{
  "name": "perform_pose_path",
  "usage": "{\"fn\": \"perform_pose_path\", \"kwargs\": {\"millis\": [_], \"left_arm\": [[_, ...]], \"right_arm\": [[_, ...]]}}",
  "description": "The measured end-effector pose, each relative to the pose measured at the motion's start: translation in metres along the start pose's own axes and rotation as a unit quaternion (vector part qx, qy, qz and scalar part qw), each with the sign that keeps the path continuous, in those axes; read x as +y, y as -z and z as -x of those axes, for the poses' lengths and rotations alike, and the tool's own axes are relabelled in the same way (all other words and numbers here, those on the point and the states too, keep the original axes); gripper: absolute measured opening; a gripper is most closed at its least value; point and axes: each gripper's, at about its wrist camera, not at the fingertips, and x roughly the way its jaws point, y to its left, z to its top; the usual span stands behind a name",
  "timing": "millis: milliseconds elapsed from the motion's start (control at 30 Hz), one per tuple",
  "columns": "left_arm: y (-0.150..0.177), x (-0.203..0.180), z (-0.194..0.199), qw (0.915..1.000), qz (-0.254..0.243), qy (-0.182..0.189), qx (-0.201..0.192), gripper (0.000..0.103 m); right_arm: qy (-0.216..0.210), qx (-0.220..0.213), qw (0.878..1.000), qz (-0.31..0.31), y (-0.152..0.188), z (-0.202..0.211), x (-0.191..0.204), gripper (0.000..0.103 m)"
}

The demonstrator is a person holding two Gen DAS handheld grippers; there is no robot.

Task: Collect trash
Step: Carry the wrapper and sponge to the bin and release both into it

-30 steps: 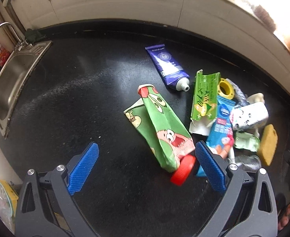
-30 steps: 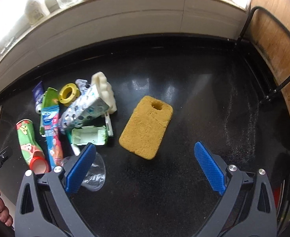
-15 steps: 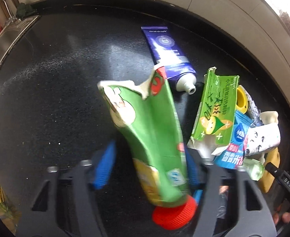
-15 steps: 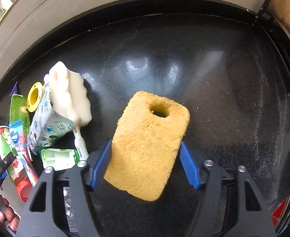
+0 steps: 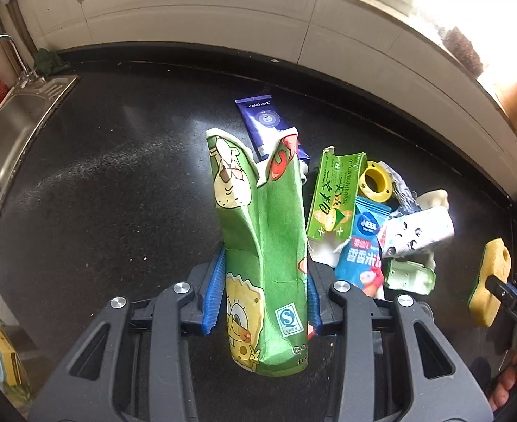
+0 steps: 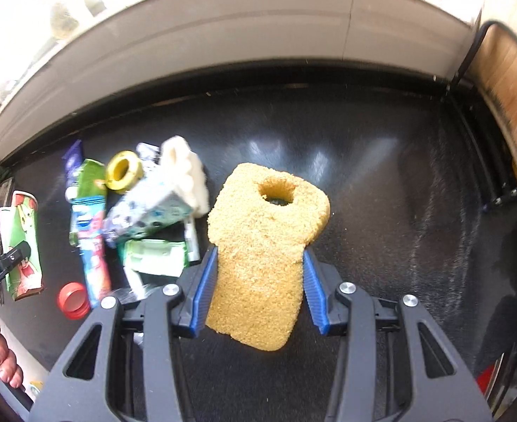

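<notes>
**Asker:** Left wrist view first: what is held there?

**Describer:** A crumpled green cartoon carton (image 5: 262,246) is seen clamped between the blue pads of the left gripper (image 5: 262,295), whose jaws are closing on it. It is lifted clear of the black countertop (image 5: 117,193), with its torn top pointing away from the camera. A steel sink (image 5: 8,140) is seen at the far left.

**Asker:** And on the right?

**Describer:** A yellow sponge (image 6: 265,246) with a round hole near its far end is squeezed at its waist by the right gripper (image 6: 260,288), jaws likewise closing. It, too, appears raised off the counter.

**Asker:** What is left behind?

**Describer:** A heap of trash (image 5: 374,225) lies between the two grippers: a purple tube (image 5: 265,123), a green box (image 5: 335,197), a yellow tape ring (image 5: 376,181), a blue sachet (image 5: 364,246). A red cap (image 6: 71,299) lies on the counter below the carton.

**Asker:** How should this step be done well?

**Describer:** Both grips should probably be kept firm but not crushing, since the carton is soft and the sponge could spring out. Both loads would best be carried level and clear of the heap. No bin can be seen, so the drop-off cannot be told.
</notes>
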Motion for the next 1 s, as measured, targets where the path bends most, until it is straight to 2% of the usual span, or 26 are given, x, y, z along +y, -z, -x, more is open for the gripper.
{"fn": "perform_pose_path", "kwargs": {"millis": [233, 367, 467, 567, 667, 767, 833, 1000], "left_arm": [[0.018, 0.021, 0.019, 1.0000, -0.001, 0.003, -0.005, 0.038], [0.025, 0.043, 0.036, 0.9998, 0.004, -0.002, -0.022, 0.038], [0.031, 0.069, 0.059, 0.9987, 0.016, -0.016, -0.046, 0.038], [0.045, 0.113, 0.090, 0.9953, 0.049, -0.039, -0.074, 0.038], [0.073, 0.170, 0.119, 0.9882, 0.097, -0.074, -0.093, 0.038], [0.108, 0.229, 0.138, 0.9783, 0.145, -0.113, -0.095, 0.038], [0.139, 0.271, 0.146, 0.9693, 0.184, -0.138, -0.089, 0.038], [0.224, 0.365, 0.145, 0.9444, 0.258, -0.193, -0.064, 0.038]], "right_arm": [[0.003, -0.018, 1.000, 0.018, 0.009, 0.022, 0.023, 0.046], [-0.001, -0.038, 0.998, 0.042, 0.013, 0.039, 0.049, 0.046], [-0.022, -0.063, 0.994, 0.084, 0.012, 0.058, 0.086, 0.046], [-0.070, -0.087, 0.983, 0.146, 0.017, 0.078, 0.144, 0.046], [-0.141, -0.098, 0.957, 0.233, 0.035, 0.094, 0.227, 0.046], [-0.204, -0.082, 0.926, 0.307, 0.065, 0.097, 0.303, 0.047], [-0.245, -0.058, 0.897, 0.363, 0.098, 0.096, 0.361, 0.047], [-0.323, 0.016, 0.813, 0.485, 0.205, 0.086, 0.490, 0.047]]}}
